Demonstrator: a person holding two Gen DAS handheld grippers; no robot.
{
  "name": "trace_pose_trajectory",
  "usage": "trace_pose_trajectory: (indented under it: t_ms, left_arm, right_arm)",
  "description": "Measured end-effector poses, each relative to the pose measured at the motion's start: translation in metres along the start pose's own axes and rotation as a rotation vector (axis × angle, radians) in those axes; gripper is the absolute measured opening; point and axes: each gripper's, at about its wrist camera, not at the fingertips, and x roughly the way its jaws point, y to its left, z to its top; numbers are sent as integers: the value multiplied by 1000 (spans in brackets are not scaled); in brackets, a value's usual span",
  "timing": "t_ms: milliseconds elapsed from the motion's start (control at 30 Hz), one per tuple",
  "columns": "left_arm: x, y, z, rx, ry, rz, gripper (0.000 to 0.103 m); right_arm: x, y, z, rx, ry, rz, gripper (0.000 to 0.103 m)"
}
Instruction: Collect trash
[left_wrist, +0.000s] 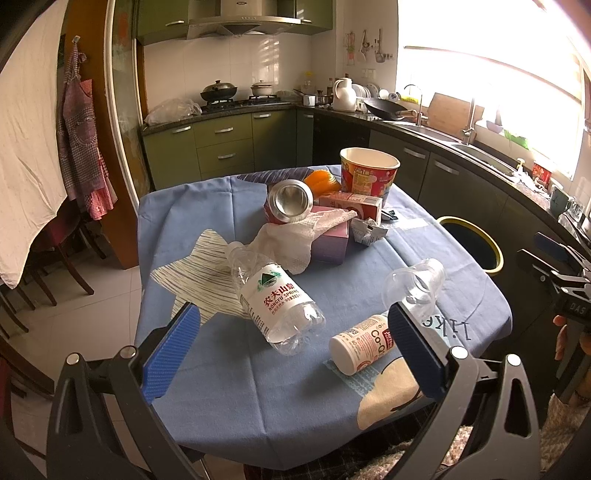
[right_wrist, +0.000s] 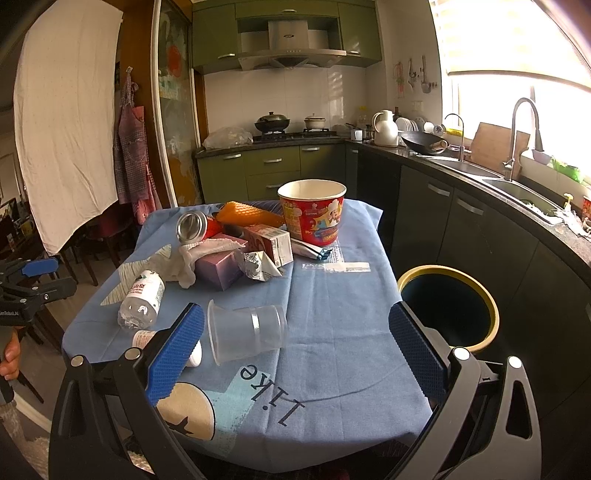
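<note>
Now we hold both grippers with jaws spread over the desk (right_wrist: 332, 332); we should pinch the clear cup (right_wrist: 245, 330) gently, then carry it to the bin (right_wrist: 484, 295).

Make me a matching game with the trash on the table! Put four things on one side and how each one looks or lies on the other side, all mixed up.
Things:
1. water bottle
2. noodle tub
3. clear cup
4. soda can

How it is:
A. standing upright, open at the top
B. see-through, on its side, no label
C. metal, tipped over on the pile
D. crushed, on its side, with a white label

Pairs: 1-D, 2-A, 3-B, 4-C
</note>
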Motion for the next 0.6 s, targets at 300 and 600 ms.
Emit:
trace_pose_trajectory:
  t_ms: [300,600]
  left_arm:
    - [0,0,0,0,1,0,97]
    - [2,0,-1,0,4,0,97]
  right_arm:
    - [1,0,0,0,2,1,99]
    - [1,0,0,0,2,0,99]
